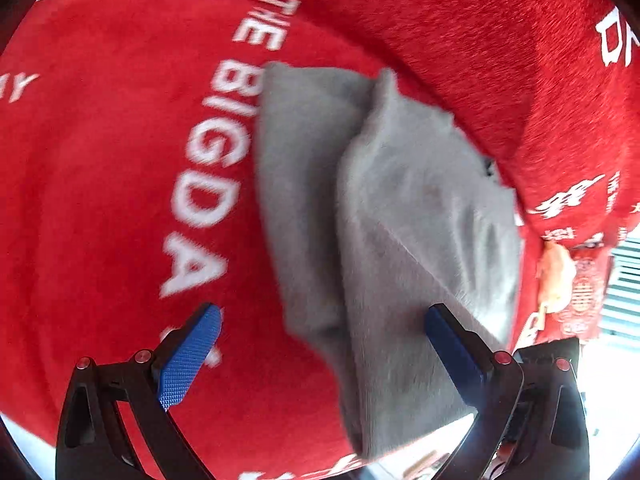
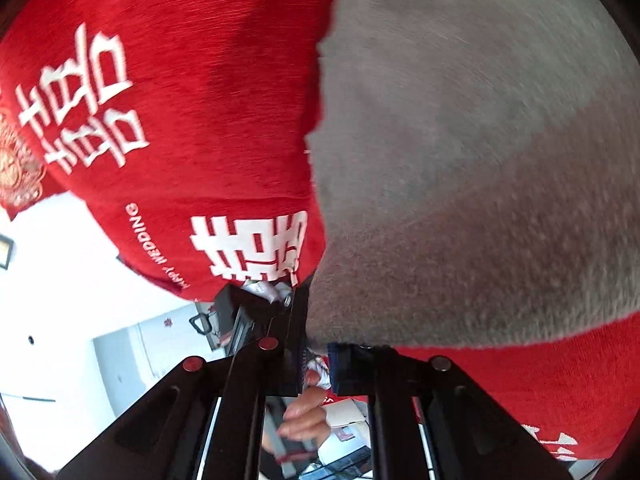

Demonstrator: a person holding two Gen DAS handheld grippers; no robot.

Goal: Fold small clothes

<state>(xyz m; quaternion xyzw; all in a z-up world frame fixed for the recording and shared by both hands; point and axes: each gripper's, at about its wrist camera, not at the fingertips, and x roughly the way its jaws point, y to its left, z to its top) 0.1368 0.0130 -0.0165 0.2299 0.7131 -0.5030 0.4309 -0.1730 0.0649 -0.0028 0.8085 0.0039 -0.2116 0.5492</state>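
grey garment (image 1: pixel 400 208) blurred, edges cut off | left gripper (image 1: pixel 324 328) fingers released | right gripper (image 2: pixel 316 344) seemingly clenching it

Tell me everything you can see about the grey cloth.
The grey cloth looks soft and fuzzy, like knit or fleece, plain with no print. It lies on the red printed blanket, folded, one layer lapping over another. The right gripper is shut on its edge, while the left gripper stands open around its near end.
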